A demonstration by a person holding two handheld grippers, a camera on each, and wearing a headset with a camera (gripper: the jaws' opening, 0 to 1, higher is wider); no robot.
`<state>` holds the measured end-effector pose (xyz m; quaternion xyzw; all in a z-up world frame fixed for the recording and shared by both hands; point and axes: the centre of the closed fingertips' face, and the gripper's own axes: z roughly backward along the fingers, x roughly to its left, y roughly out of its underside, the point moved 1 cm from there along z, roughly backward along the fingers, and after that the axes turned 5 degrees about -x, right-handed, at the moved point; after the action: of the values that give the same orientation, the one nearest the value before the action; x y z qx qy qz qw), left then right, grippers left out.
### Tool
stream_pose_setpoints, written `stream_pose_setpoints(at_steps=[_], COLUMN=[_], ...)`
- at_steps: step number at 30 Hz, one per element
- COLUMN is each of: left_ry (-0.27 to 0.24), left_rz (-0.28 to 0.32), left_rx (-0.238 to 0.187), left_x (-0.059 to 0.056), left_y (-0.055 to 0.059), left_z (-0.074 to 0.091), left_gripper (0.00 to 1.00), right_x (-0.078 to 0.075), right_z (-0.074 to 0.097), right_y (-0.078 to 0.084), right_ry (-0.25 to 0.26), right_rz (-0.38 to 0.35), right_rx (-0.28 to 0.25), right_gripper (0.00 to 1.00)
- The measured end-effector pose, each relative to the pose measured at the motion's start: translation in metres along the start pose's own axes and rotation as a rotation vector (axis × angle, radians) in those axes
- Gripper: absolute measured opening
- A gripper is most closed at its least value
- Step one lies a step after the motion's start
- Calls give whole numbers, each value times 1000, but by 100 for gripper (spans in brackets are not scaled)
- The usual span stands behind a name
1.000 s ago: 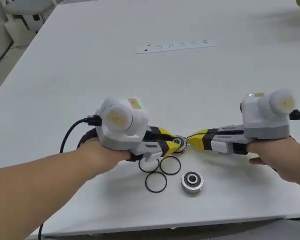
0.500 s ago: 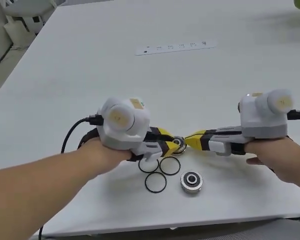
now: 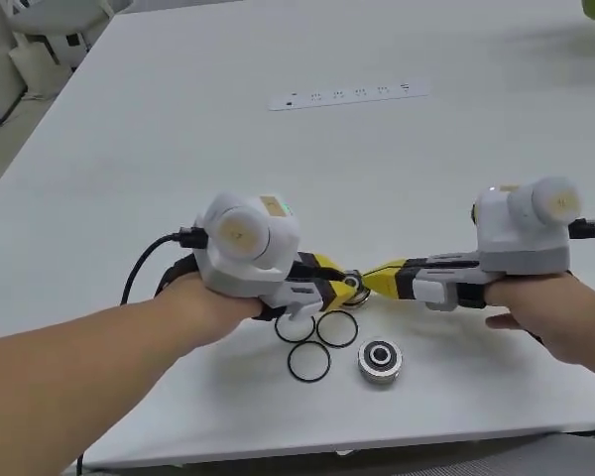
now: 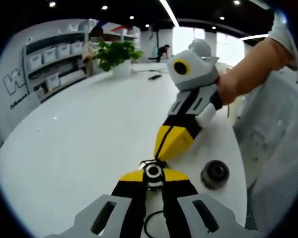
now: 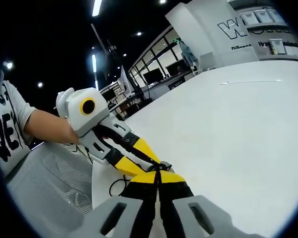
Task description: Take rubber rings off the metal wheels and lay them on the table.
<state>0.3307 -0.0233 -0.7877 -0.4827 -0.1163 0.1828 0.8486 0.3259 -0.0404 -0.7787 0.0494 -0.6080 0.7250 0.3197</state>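
Yellow-tipped left gripper (image 3: 345, 288) clamps small silver metal wheel (image 3: 355, 285) between jaws, near 6 o'clock edge of white table (image 3: 278, 178). Yellow-tipped right gripper (image 3: 372, 280) points in from 3 o'clock, jaws pressed narrow, tips touching wheel rim; whether rubber sits between them, cannot tell. Three thin black rubber rings (image 3: 309, 362) lie flat, close together, at 6 to 7 o'clock of held wheel. At 5 o'clock, just beside rings, second silver metal wheel (image 3: 381, 359) rests on table

Three black rubber rings (image 3: 309, 362) laid flat on desk (image 3: 278, 178), clustered close together. Metal wheel (image 3: 381, 359) — silver, dark hub — laid flat just right of them. Second wheel (image 3: 354, 284) clamped in left hand-held gripper (image 3: 343, 289) — met by closed tips of right hand-held gripper (image 3: 369, 283).
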Motion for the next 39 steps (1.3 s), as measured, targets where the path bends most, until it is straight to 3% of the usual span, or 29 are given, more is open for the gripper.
stream_pose_setpoints(at_steps=[5, 6, 7, 9, 17, 27, 32, 35, 39], left_ry=[-1, -1, -2, -5, -13, -3, 5, 29, 33], left_rz=[-3, -3, -1, -1, -9, -64, -23, -6, -1], left_rx=[2, 2, 1, 0, -15, -10, -29, -45, -69], left_x=[-1, -1, -1, 0, -1, -2, -3, -8, -10], left_y=[0, 0, 0, 0, -1, -2, -5, -9, -15], left_z=[0, 0, 0, 0, 0, 0, 4, 7, 11], left_gripper=[10, 10, 10, 10, 11, 15, 19, 29, 34], right_x=[6, 9, 19, 18, 1, 0, 2, 2, 0], right_z=[-2, -3, -5, -7, 0, -1, -1, -1, 0], right_y=[-2, -3, -9, -8, -8, -7, -8, -10, -12], right_ry=[-26, -39, -92, -73, -12, -2, -7, -8, -4], right_rz=[-10, -10, -18, 11, -27, -27, -27, -33, -40], right_rx=[-6, -10, -42, -15, -27, -25, -31, -38, -47], right_gripper=[0, 0, 0, 0, 0, 0, 0, 0, 0])
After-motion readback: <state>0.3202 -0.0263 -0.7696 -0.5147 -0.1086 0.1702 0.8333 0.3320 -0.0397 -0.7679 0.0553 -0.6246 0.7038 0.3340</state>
